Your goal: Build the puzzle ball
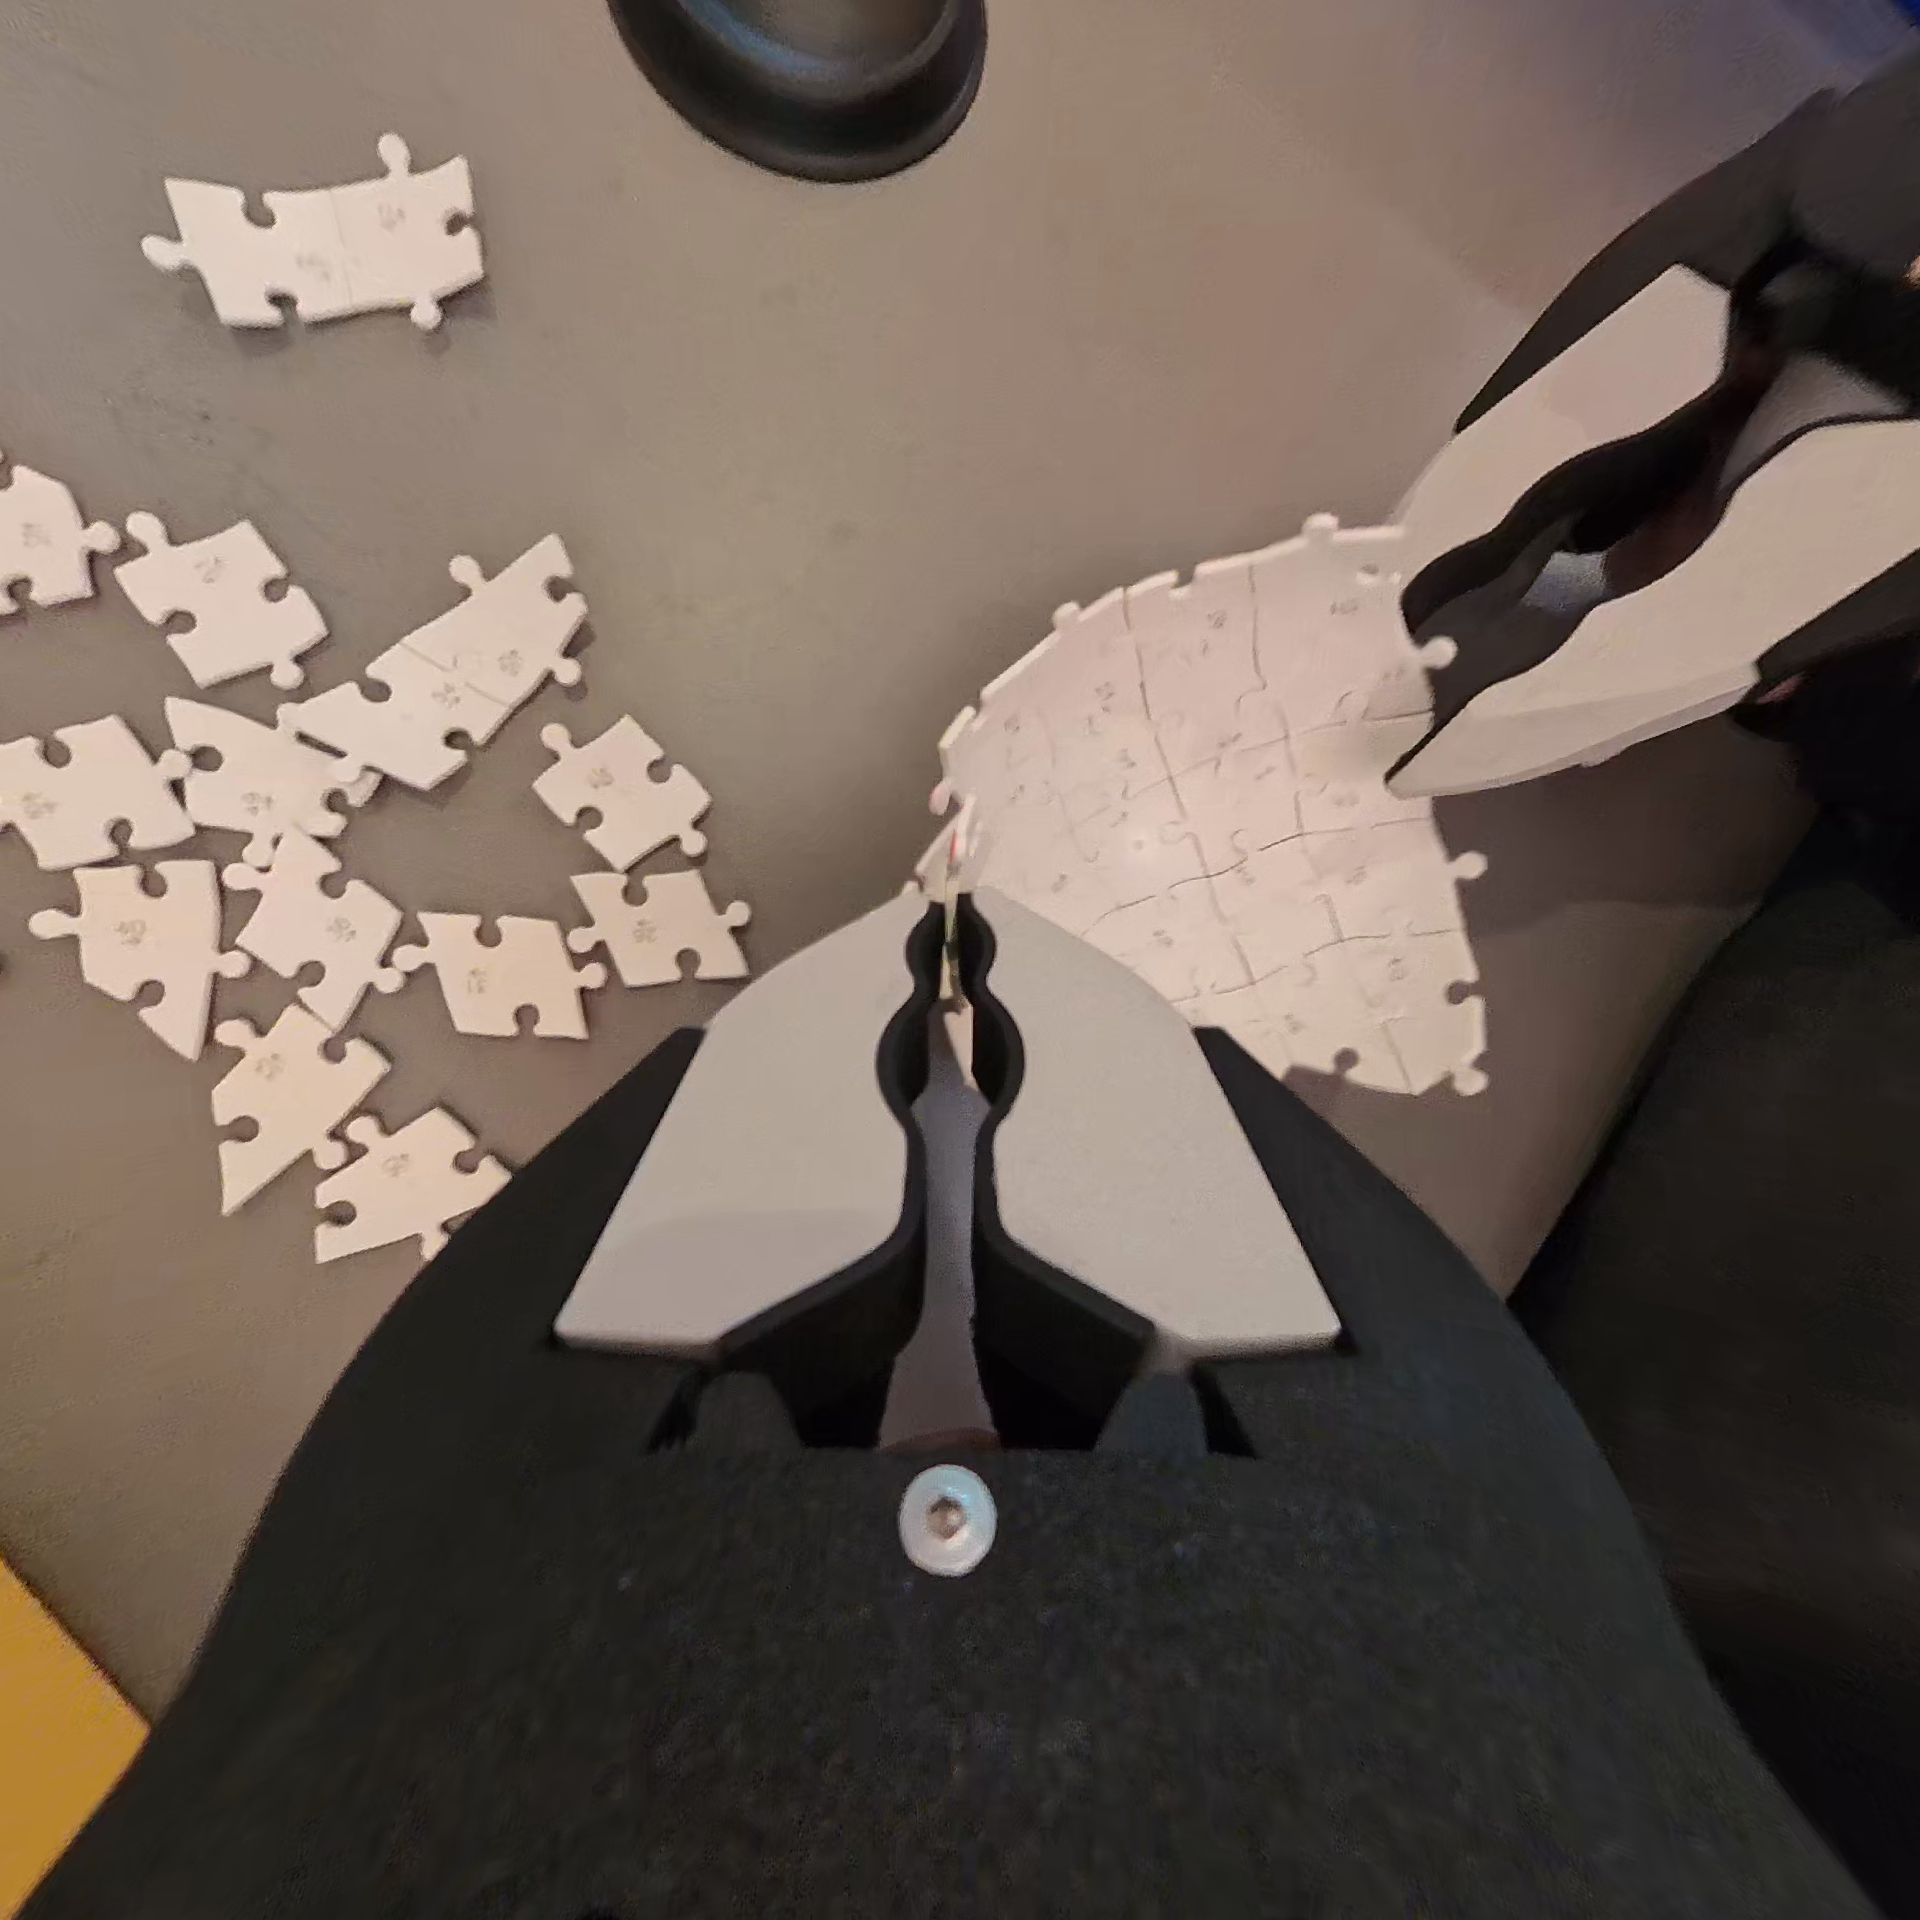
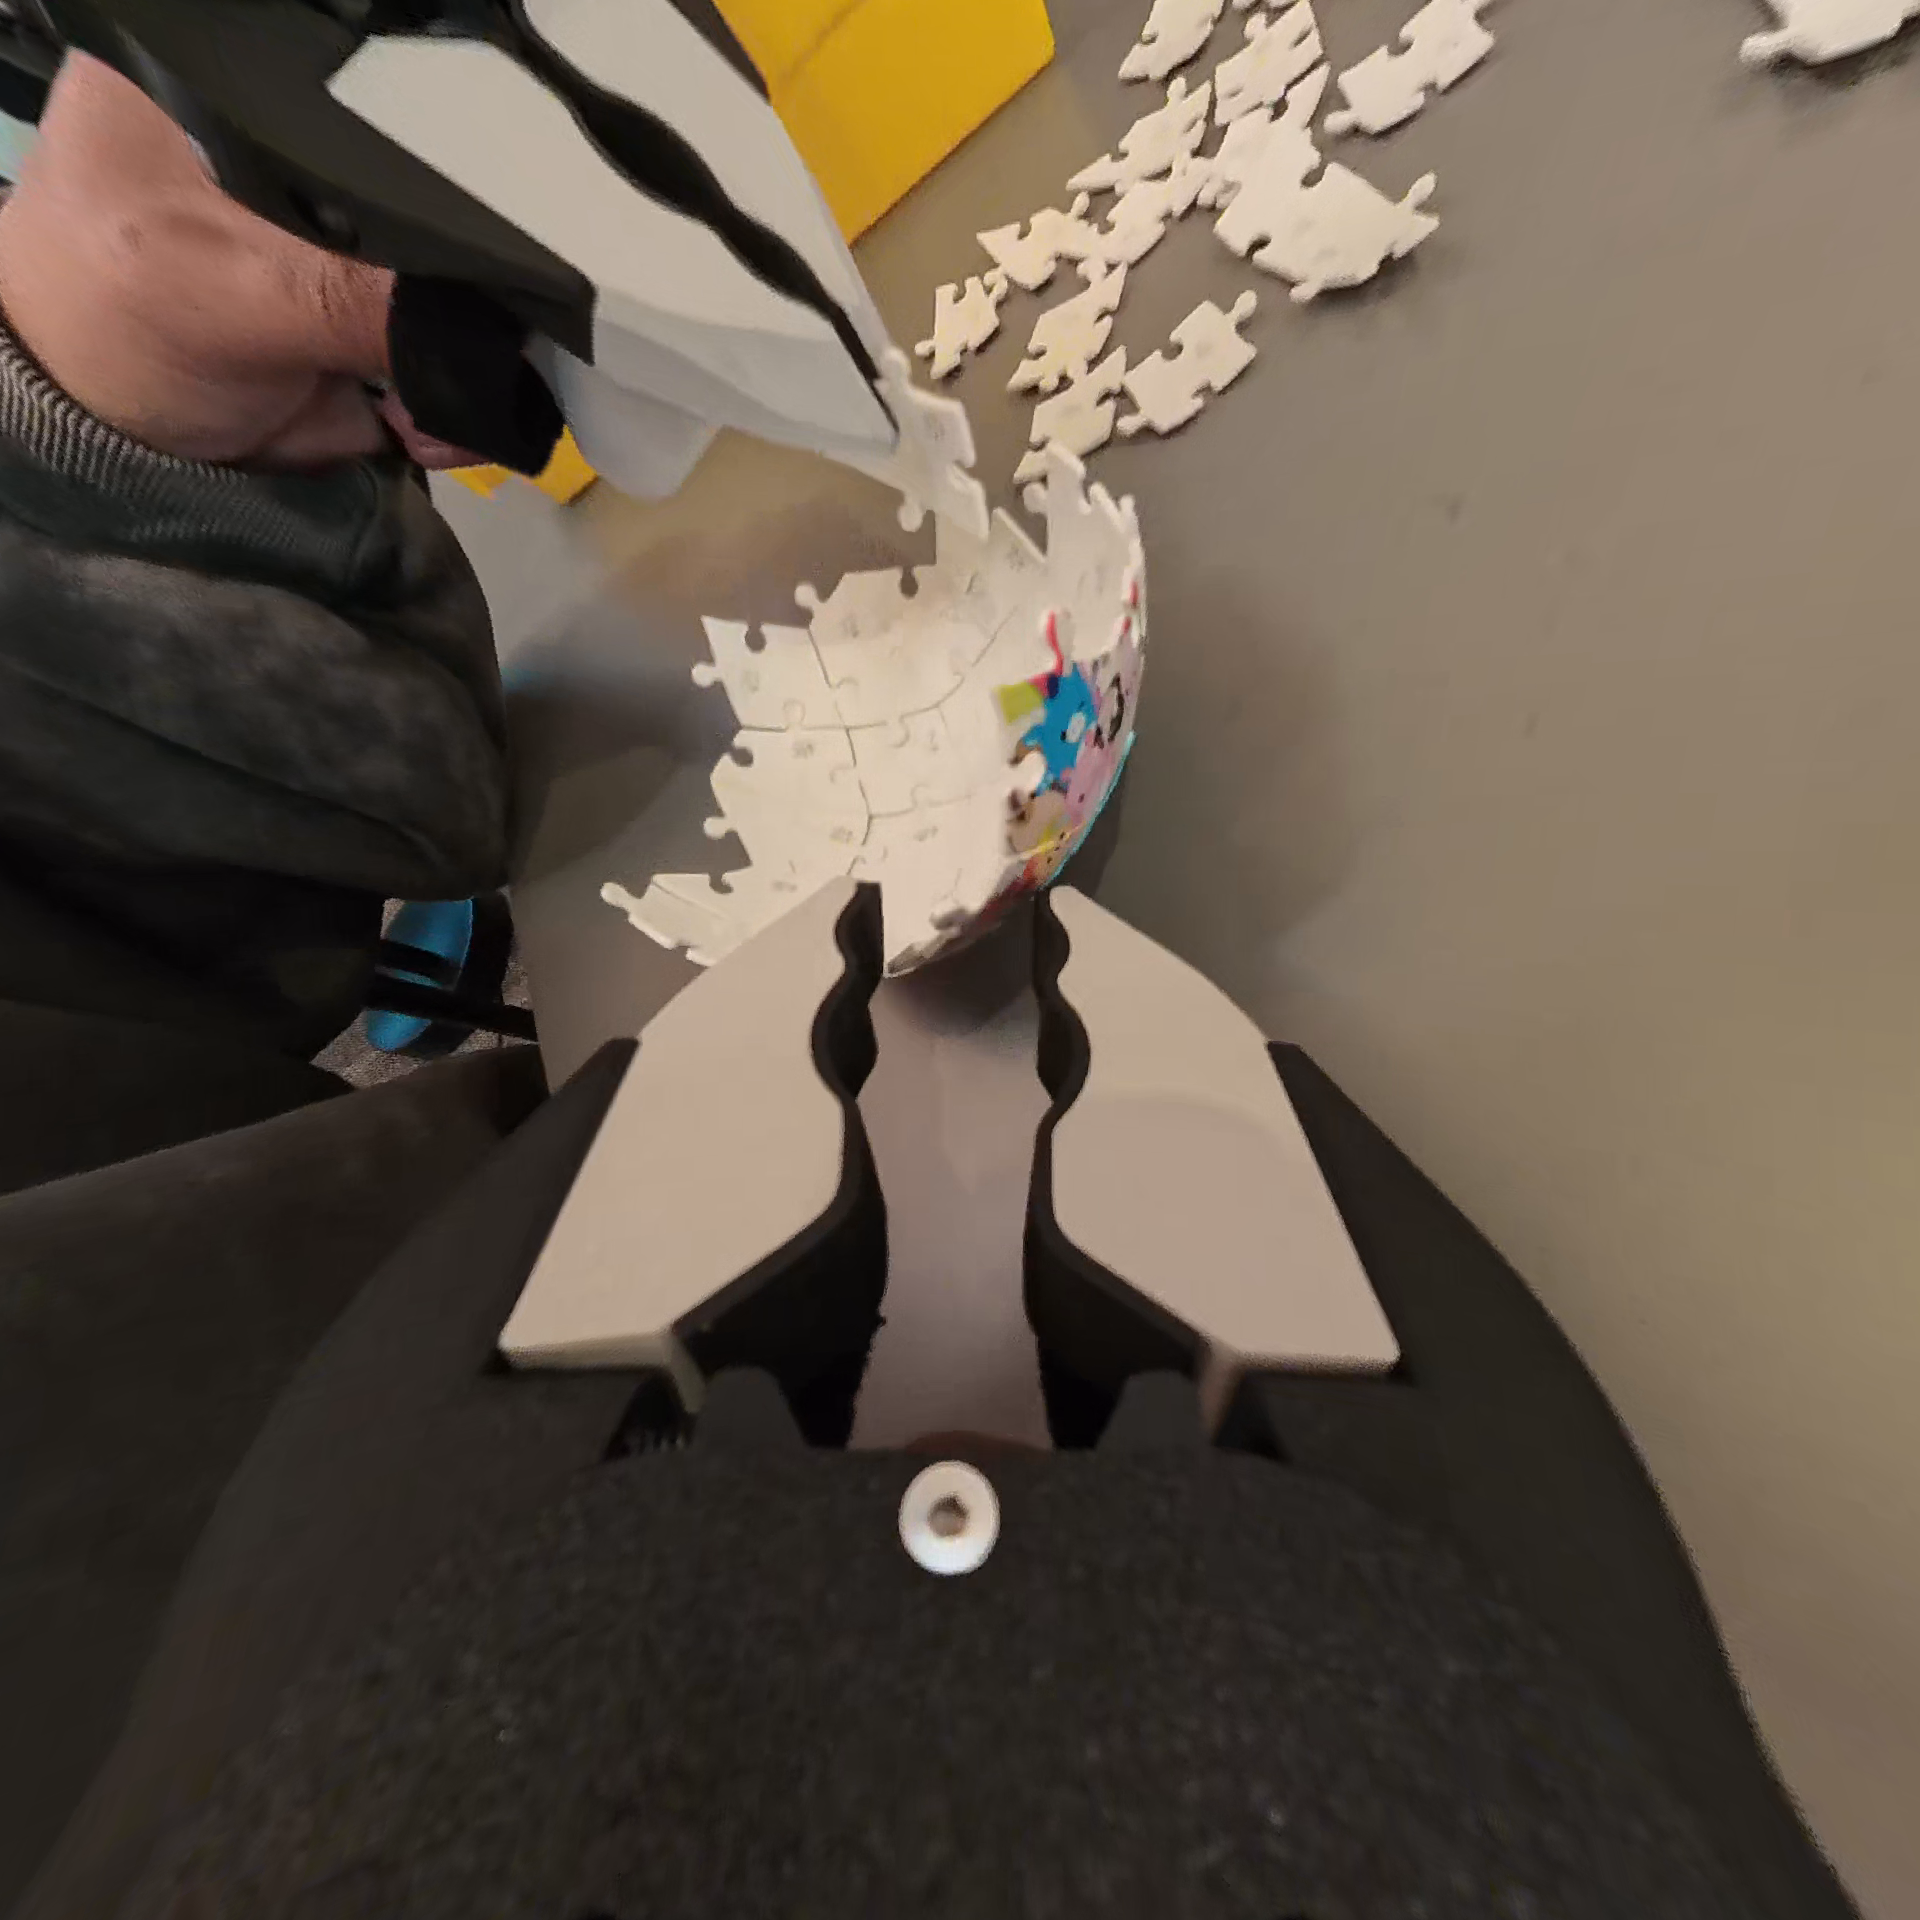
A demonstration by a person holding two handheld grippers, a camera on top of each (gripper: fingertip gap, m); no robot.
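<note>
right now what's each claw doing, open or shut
Left claw: shut on a puzzle piece at the shell's edge.
Right claw: open, its jaws either side of the puzzle ball shell's rim.

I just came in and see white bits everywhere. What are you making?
A person is building a puzzle ball with two tools. The left hand-held gripper is shut on a puzzle piece at the rim of the half-built ball. The right hand-held gripper is open around the ball's near edge. Many loose pieces still lie on the grey table.
</note>
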